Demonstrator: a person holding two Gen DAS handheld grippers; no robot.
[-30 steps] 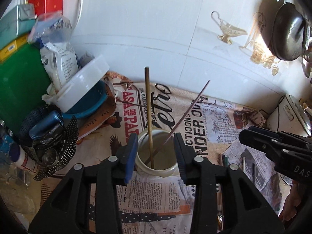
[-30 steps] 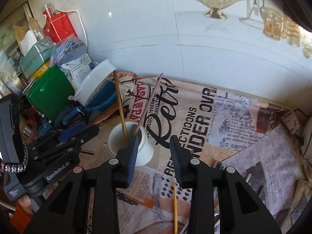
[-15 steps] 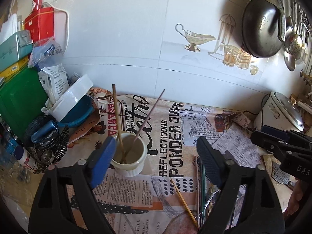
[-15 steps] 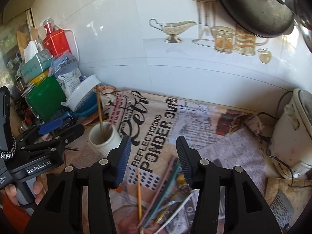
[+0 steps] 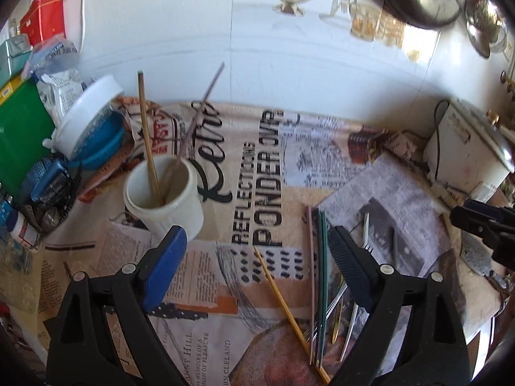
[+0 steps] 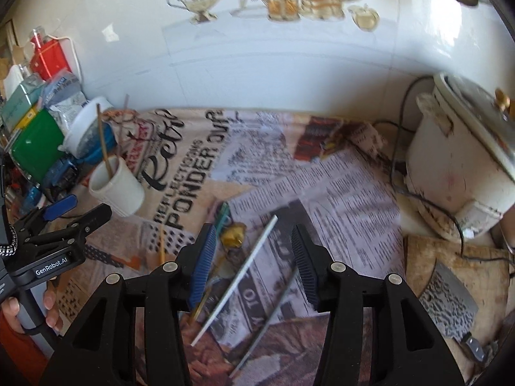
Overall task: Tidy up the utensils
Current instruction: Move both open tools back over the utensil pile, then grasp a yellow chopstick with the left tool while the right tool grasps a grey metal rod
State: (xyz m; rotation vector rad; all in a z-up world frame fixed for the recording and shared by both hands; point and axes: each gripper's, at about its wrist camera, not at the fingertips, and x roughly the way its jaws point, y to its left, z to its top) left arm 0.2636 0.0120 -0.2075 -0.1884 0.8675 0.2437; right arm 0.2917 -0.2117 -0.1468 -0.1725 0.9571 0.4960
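Newspaper-covered counter with white cup, loose chopsticks, cleaver, rice cooker.

White tiled wall with teapot-and-glasses decals, table covered in newspaper sheets, white rice cooker at right, green box at left, bright daylight

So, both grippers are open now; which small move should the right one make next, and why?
Probably lower the right gripper onto the pale flat stick lying on the newspaper between its open fingers and close. The white ceramic cup already holds two sticks, while several utensils lie loose; this one is nearest and well lined up.
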